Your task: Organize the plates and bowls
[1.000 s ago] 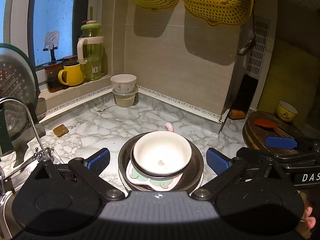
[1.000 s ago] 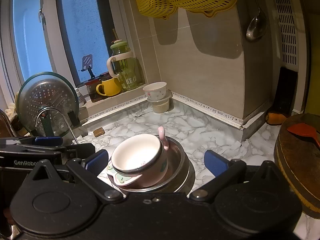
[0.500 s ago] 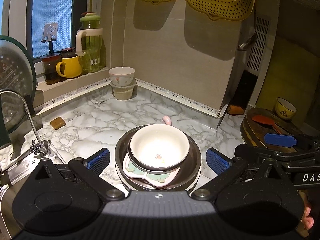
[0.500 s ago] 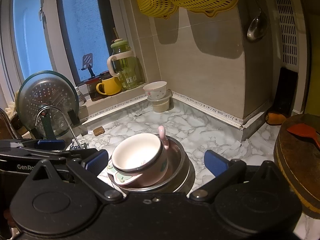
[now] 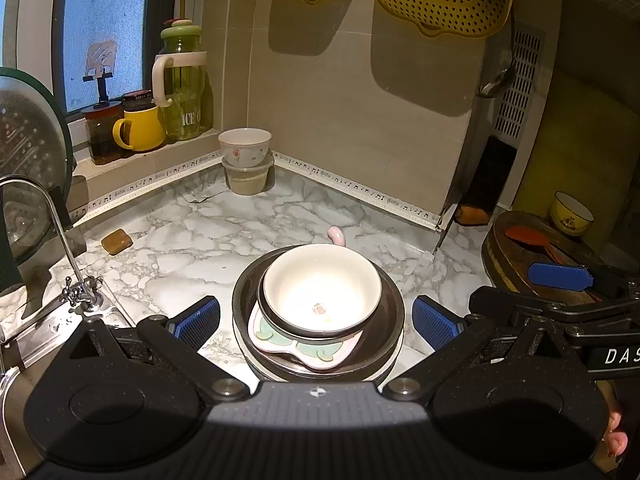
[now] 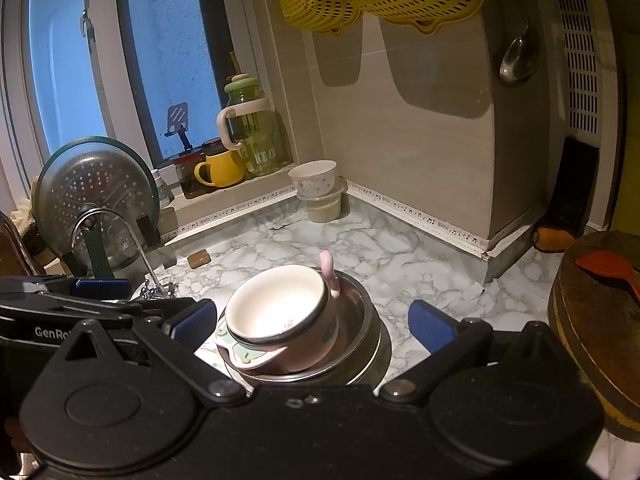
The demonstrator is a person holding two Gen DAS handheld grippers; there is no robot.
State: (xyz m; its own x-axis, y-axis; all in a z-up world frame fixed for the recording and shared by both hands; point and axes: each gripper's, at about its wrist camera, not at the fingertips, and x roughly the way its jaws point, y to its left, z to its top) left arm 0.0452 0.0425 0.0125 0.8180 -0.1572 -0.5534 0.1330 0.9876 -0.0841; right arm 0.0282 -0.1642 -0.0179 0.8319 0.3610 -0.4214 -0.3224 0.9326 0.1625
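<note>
A stack of dishes stands on the marble counter. A white bowl (image 5: 320, 290) with a dark rim sits on a pink and green child's dish (image 5: 304, 346), inside a steel bowl (image 5: 390, 308). The same white bowl (image 6: 276, 304), pink dish (image 6: 316, 350) and steel bowl (image 6: 360, 320) show in the right wrist view. My left gripper (image 5: 316, 320) is open and empty, its pads on either side of the stack, apart from it. My right gripper (image 6: 312, 324) is open and empty, also astride the stack. A second white bowl (image 5: 245, 146) sits on a plastic tub (image 5: 248, 176) in the far corner.
A faucet (image 5: 60, 240) and sink edge lie at the left. A jug (image 5: 182, 84), yellow mug (image 5: 140, 128) and jars stand on the windowsill. A round wooden board (image 5: 532, 260) with a red spatula and a yellow bowl (image 5: 571, 214) is at the right. Yellow colanders hang above.
The left gripper has drawn back and risen a little, so the stack sits slightly farther away between its fingers. The right gripper has hardly moved. Both stay open.
</note>
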